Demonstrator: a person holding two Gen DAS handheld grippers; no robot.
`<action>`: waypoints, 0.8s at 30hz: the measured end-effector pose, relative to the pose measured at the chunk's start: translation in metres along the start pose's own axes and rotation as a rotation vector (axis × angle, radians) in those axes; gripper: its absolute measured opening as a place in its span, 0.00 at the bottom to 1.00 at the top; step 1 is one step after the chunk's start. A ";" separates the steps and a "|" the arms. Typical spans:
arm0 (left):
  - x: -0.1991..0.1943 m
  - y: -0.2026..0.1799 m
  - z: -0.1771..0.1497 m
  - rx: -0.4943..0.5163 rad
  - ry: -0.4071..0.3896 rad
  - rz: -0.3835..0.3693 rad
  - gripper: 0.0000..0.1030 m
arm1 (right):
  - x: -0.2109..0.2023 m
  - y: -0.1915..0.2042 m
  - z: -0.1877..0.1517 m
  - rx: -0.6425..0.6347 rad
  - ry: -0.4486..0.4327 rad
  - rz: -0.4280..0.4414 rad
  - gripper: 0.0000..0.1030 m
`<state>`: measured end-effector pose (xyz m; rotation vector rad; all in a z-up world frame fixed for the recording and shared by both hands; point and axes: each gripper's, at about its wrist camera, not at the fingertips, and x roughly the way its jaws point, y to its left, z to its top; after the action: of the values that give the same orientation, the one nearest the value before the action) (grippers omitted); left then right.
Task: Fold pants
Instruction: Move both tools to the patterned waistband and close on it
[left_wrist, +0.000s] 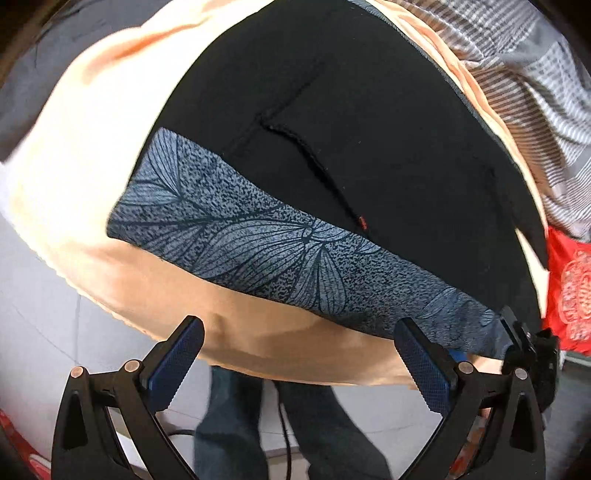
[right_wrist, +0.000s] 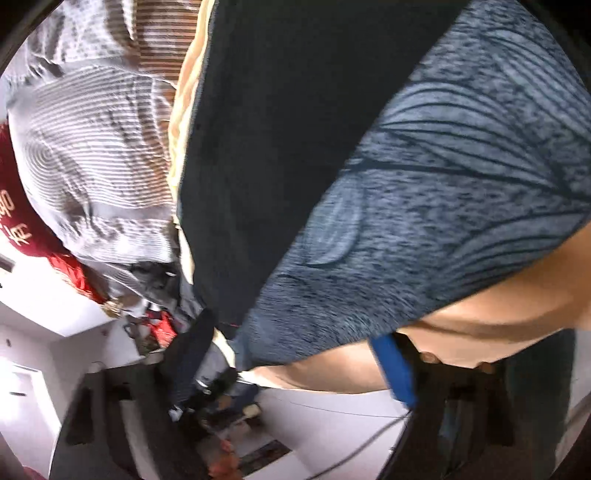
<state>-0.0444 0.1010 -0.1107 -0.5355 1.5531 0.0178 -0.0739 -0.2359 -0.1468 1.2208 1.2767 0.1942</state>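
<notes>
The pants (left_wrist: 351, 147), black stretchy fabric with a wide blue-grey leaf-printed waistband (left_wrist: 280, 254), lie flat on a peach-coloured cloth (left_wrist: 85, 147) covering the counter, the waistband along the near edge. They look already doubled lengthwise, one leg over the other, though the leg ends run out of view, so I cannot be sure. As I judge it, the crosswise folds are still to do.

The left claw (left_wrist: 299, 354) is spread wide, its blue-padded fingers (left_wrist: 173, 365) just short of the counter edge, holding nothing and touching nothing. The right claw (right_wrist: 391, 354) is mostly hidden: one blue pad shows right at the waistband corner, the other finger is out of sight, so whether it is clenched on the fabric I cannot tell.

Beyond the pants a grey striped garment (left_wrist: 528, 92) lies bunched, with red cloth (left_wrist: 572, 280) beside it.
</notes>
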 end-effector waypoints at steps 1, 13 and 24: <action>0.001 0.001 0.001 -0.007 -0.002 -0.016 1.00 | 0.003 0.002 0.001 0.005 -0.003 0.006 0.80; 0.015 0.001 0.009 -0.182 -0.011 -0.256 1.00 | 0.001 0.063 0.011 -0.003 0.062 0.208 0.09; 0.001 0.031 0.041 -0.358 -0.106 -0.348 0.99 | -0.003 0.063 0.007 -0.035 0.082 0.152 0.12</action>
<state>-0.0163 0.1421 -0.1246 -1.0660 1.3411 0.0576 -0.0384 -0.2156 -0.0980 1.2916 1.2457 0.3787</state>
